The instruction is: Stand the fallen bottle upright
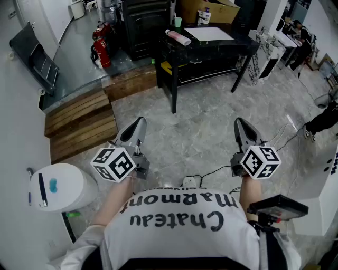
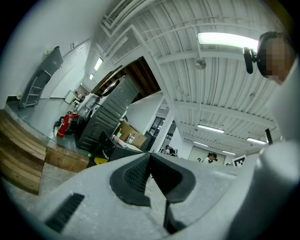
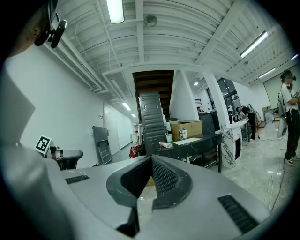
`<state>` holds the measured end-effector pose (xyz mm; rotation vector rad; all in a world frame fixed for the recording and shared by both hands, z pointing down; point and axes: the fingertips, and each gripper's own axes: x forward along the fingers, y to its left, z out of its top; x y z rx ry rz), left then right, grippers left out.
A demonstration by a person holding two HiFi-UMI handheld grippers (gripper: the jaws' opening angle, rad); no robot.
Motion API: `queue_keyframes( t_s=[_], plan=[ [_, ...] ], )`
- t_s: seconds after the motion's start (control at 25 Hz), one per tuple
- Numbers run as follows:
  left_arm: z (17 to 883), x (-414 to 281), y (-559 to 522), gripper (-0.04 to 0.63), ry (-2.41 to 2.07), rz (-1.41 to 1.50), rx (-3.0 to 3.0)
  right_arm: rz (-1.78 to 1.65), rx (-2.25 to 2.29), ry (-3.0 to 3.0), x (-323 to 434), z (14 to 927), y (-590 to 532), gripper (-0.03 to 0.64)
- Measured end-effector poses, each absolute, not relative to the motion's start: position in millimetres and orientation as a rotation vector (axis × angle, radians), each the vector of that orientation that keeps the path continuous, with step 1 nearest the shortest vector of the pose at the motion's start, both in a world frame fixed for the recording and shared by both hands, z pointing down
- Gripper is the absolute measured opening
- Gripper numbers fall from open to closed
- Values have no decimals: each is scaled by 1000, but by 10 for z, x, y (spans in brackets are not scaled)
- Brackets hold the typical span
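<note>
While the person stands back from the black table [image 1: 232, 43] at the top middle of the head view, the fallen bottle [image 1: 178, 37] lies on its side on the left part of the tabletop. It is a pale, tube-like shape with some pink on it, set at a slant across the surface. Just behind it stands a small green cup [image 1: 178, 21], and to its right lies a white sheet [image 1: 208, 34]. A cardboard box [image 1: 211, 8] sits at the far edge, with a small white container [image 1: 205, 16] upright in front of it.

Both grippers hang low in the frame over the grey floor [image 1: 190, 121], well apart from the table. The left gripper [image 1: 140, 122] is left of centre and the right gripper [image 1: 238, 122] right of centre, and each points up the frame toward the table.

Seen in the left gripper view, the two dark ribbed pads meet at their tips with nothing between them — closed and empty. The right gripper view shows the same: pads together, holding nothing. Above those tips, the bottle appears small and far off on the tabletop.

Red fire extinguishers [image 1: 101, 50] stand at the upper left, wooden planks [image 1: 79, 124] lie along the left side, and a round white bin [image 1: 60, 187] sits at the lower left.
</note>
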<state>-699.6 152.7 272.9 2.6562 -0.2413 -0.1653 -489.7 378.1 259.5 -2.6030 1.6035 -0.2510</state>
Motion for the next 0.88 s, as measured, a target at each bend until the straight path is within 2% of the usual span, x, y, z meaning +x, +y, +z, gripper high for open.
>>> queue_keyframes(
  t_s=[0.48, 0.88],
  plan=[
    [2711, -7171, 1507, 14, -236, -179, 2654, -286, -2641, 1582, -5051, 2664, 3820, 9],
    [2857, -7022, 1300, 15, -287, -150, 2618, -383, -2593, 1518, -4711, 2827, 3685, 9]
  ],
)
